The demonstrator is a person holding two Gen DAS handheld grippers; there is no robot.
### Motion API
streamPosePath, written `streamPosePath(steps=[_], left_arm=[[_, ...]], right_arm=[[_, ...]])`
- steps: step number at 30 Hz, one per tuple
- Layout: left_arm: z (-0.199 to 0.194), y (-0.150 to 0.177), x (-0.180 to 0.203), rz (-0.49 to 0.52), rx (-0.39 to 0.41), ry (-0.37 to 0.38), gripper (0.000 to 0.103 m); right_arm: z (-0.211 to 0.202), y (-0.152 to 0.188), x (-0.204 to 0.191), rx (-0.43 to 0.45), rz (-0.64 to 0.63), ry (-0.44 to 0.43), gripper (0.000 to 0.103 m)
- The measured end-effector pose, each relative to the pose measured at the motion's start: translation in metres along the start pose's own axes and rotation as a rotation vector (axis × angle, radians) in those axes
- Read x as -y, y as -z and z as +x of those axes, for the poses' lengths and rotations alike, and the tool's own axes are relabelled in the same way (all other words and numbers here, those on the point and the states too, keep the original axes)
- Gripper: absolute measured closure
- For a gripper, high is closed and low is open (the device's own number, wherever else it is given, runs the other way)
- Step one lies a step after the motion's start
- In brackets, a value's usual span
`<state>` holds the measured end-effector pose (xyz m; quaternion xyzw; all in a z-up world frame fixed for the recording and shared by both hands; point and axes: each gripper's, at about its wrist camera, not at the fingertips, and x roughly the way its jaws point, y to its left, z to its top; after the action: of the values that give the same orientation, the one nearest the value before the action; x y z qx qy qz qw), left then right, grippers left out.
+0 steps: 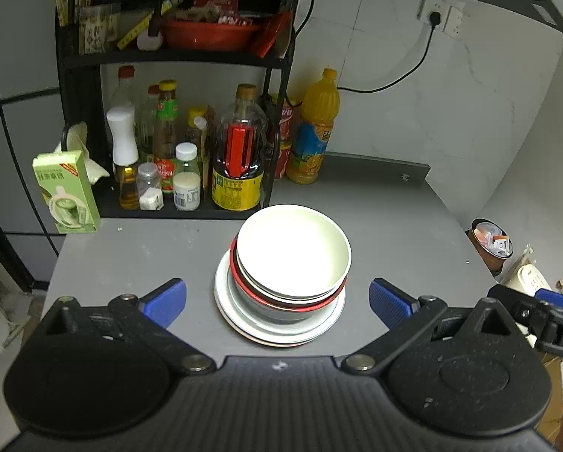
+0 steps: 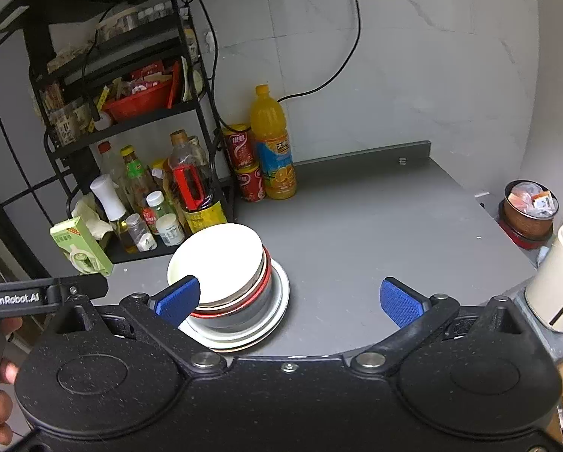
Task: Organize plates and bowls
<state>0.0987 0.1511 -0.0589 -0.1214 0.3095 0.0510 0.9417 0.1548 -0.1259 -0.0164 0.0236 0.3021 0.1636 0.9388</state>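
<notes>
A stack stands on the grey table [image 1: 394,218]: a white bowl [image 1: 292,250] on top, nested in a red-rimmed bowl [image 1: 244,282], on white plates [image 1: 281,333]. My left gripper [image 1: 277,301] is open and empty, its blue fingers either side of the stack, just short of it. In the right wrist view the white bowl [image 2: 221,260] tops the same stack on the plates [image 2: 277,301]. My right gripper [image 2: 300,299] is open and empty; its left finger [image 2: 180,297] overlaps the bowl's near rim, with the stack left of centre.
A black rack [image 1: 176,56] at the back left holds sauce bottles [image 1: 238,165] and a red basket [image 1: 210,34]. An orange juice bottle [image 1: 315,128], red cans [image 2: 245,162] and a green carton [image 1: 67,192] stand nearby. A trash bin [image 2: 528,207] sits beyond the right edge.
</notes>
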Motion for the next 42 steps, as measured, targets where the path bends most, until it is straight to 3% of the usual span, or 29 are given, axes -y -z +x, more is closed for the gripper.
streamPosePath(steps=[9, 22, 42], left_arm=[[-0.025, 0.017, 0.002, 0.031, 0.009, 0.039, 0.001], [-0.046, 0.042, 0.01, 0.081, 0.006, 0.068, 0.001], [-0.056, 0.048, 0.019, 0.116, 0.004, 0.079, 0.001]], right_arm=[[-0.021, 0.017, 0.002, 0.017, 0.005, 0.048, 0.0], [-0.045, 0.038, 0.002, 0.026, 0.014, 0.047, 0.0], [-0.058, 0.044, 0.009, 0.045, 0.025, 0.049, 0.0]])
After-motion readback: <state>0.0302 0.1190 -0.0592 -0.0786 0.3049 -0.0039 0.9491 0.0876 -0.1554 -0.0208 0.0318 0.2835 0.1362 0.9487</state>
